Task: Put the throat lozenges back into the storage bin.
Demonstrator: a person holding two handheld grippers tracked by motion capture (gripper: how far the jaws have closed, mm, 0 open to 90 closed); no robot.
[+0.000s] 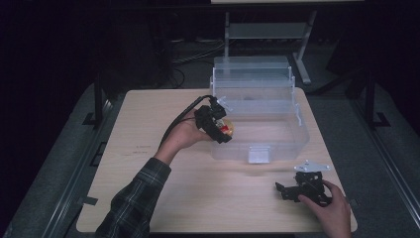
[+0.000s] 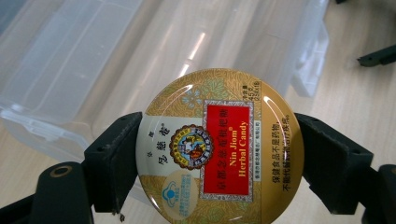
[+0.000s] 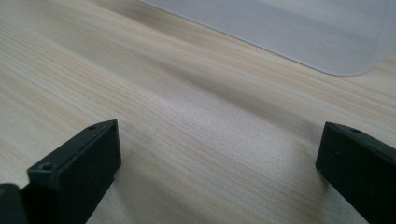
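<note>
A round gold candy tin (image 2: 219, 149) with a red label reading "Nin Jiom Herbal Candy" sits clamped between the two black jaws of my left gripper (image 2: 219, 163). From above, that left gripper (image 1: 221, 130) holds the tin (image 1: 227, 129) in the air at the left wall of a clear plastic bin (image 1: 277, 144) with its lid raised. My right gripper (image 1: 283, 191) rests low at the table's front right, jaws wide apart over bare wood (image 3: 196, 140), nothing between them.
The wooden table (image 1: 148, 163) has free surface left and in front of the bin. A corner of the clear bin (image 3: 327, 42) lies ahead of the right gripper. Dark floor, cables and a metal stand (image 1: 267, 29) surround the far side.
</note>
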